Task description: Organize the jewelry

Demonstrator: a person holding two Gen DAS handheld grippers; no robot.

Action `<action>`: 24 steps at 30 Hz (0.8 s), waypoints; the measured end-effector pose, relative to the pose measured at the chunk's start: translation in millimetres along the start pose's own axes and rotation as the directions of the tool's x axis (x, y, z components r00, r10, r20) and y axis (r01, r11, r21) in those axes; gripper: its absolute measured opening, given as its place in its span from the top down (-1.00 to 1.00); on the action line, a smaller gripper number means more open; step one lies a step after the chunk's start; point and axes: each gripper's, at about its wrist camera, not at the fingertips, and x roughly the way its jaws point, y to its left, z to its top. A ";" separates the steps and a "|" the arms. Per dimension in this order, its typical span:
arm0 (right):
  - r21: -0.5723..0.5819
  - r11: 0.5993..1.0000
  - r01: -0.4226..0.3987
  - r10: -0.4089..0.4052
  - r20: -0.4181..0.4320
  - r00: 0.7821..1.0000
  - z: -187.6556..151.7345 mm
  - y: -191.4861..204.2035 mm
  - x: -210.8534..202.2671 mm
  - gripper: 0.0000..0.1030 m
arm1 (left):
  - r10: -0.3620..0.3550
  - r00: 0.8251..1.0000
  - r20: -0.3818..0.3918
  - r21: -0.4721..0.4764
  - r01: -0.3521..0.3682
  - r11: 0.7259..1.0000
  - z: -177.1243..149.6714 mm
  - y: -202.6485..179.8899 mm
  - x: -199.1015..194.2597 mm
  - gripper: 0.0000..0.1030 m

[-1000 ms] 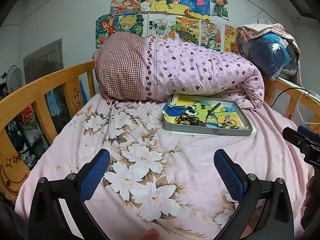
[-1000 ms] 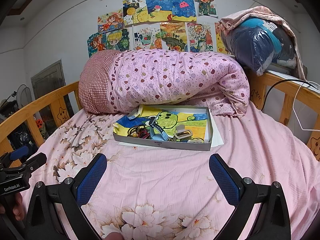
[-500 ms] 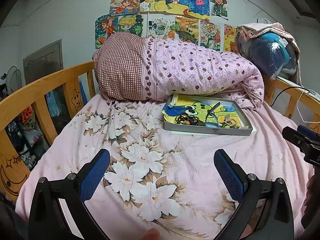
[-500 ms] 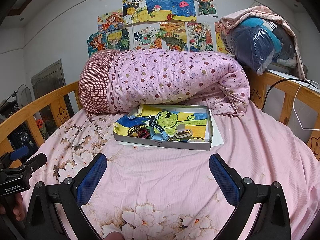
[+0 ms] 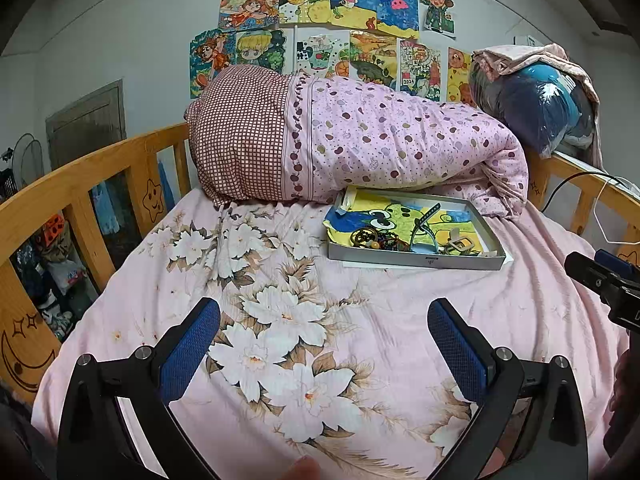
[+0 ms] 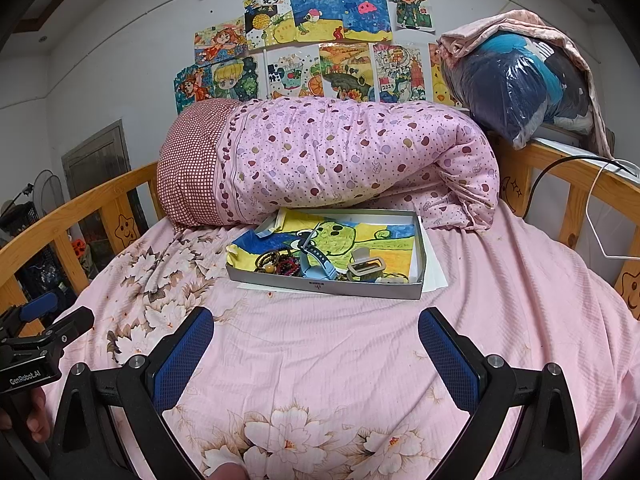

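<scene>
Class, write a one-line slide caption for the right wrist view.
Open right gripper hovers over a pink bed, facing a grey tray of jewelry.

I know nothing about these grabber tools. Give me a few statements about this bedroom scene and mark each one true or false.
1. The shallow grey cardboard tray sits on the pink flowered bedsheet. True.
2. The left gripper is clamped on a bracelet. False: its blue-padded fingers are spread apart and hold nothing.
3. The light blue strap watch lies inside the tray. True.
4. The right gripper is inside the tray. False: it hovers over the sheet, short of the tray, open.
5. The rolled pink spotted quilt lies behind the tray. True.
6. The wall is bare. False: colourful drawings cover it.
</scene>
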 end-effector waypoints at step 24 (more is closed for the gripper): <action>0.003 1.000 0.000 0.000 -0.002 1.000 1.2 -0.2 -0.2 -1.00 | 0.011 1.000 0.011 0.043 -0.012 0.999 3.0 7.8 -0.3 -0.97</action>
